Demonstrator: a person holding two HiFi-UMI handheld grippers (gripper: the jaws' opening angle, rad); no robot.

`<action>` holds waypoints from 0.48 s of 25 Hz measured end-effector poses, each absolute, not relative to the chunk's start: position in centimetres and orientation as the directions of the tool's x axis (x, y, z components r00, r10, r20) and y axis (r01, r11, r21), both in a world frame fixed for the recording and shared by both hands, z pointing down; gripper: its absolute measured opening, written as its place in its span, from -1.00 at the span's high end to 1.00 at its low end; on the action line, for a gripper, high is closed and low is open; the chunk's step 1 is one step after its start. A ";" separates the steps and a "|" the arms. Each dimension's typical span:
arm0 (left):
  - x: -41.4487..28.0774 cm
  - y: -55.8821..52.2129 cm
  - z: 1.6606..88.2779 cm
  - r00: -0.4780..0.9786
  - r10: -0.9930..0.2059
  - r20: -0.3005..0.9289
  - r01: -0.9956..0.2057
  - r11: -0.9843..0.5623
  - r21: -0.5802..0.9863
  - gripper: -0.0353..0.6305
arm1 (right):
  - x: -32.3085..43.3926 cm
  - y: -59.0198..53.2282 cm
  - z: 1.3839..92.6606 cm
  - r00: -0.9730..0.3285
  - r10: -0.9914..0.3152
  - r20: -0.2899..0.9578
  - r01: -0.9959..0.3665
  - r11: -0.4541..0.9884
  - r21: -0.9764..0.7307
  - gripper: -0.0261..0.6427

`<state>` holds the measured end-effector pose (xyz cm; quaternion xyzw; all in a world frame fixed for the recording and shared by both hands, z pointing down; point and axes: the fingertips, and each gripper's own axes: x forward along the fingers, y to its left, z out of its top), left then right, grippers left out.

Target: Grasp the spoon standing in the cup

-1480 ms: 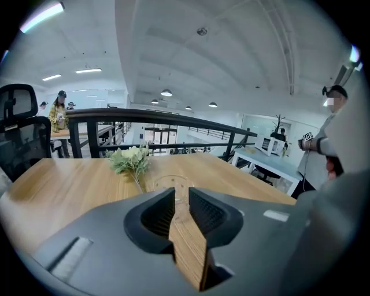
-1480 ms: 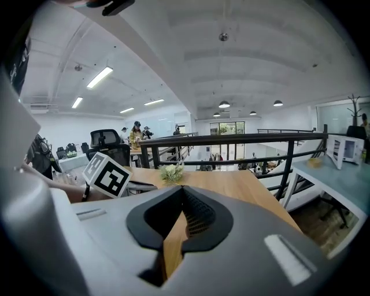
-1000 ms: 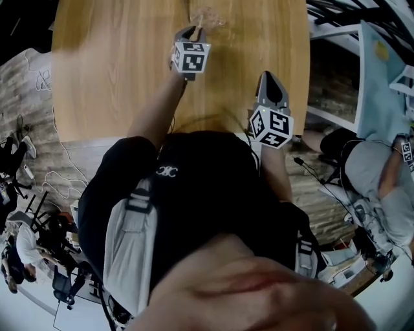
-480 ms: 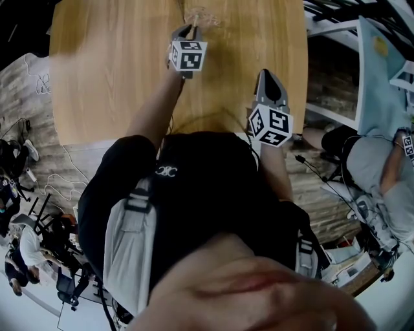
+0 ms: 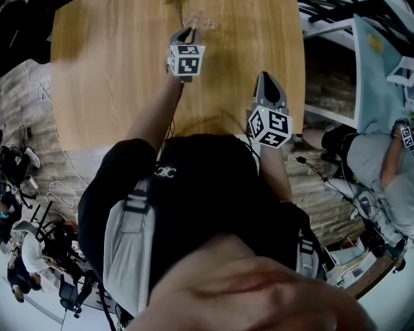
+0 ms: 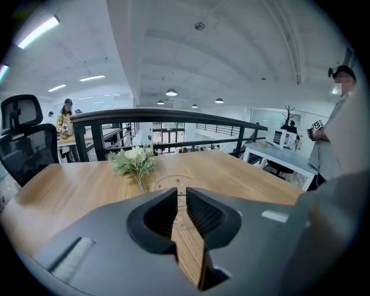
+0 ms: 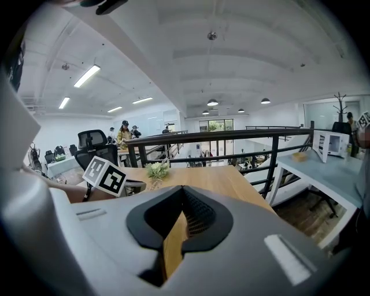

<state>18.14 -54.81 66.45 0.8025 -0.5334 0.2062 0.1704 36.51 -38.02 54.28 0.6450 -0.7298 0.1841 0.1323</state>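
Cup [image 6: 164, 183] clear, on wood table [image 6: 69, 196]; left gripper [image 6: 181, 193] jaws slightly apart; right gripper [image 7: 182, 191] jaws together; railing [image 6: 173, 115], office behind

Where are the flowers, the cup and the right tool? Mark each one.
flowers [image 6: 134, 161], left gripper view, on the blooms.
cup [image 5: 206, 19], head view, on its clear rim.
right tool [image 7: 181, 191], right gripper view, where its tips meet.

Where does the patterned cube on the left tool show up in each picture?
Head view: upper middle, the cube over the wooden table.
Left gripper view: not in it.
Right gripper view: left of centre.
Shared landmark: the wooden table, in all three.
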 end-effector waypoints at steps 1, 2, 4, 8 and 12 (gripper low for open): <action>18.2 -54.6 66.0 0.348 -0.789 0.507 -0.925 -0.377 0.047 0.72 | 36.5 -37.9 54.3 -0.133 -0.893 0.430 -0.990 0.099 -0.100 0.92; 18.2 -54.5 65.6 0.349 -0.792 0.501 -0.923 -0.383 0.037 0.72 | 36.5 -37.8 54.4 -0.134 -0.893 0.429 -0.990 0.099 -0.103 0.92; 17.9 -54.2 64.5 0.352 -0.801 0.485 -0.919 -0.394 0.016 0.72 | 36.3 -37.7 54.4 -0.139 -0.893 0.427 -0.989 0.100 -0.111 0.92; 16.3 -53.5 61.5 0.342 -0.824 0.452 -0.929 -0.370 0.029 0.72 | 35.3 -37.7 54.0 -0.158 -0.897 0.413 -0.985 0.112 -0.134 0.92; 15.0 -51.9 58.6 0.339 -0.836 0.432 -0.936 -0.346 0.064 0.72 | 34.0 -37.9 53.6 -0.192 -0.899 0.394 -0.977 0.138 -0.161 0.92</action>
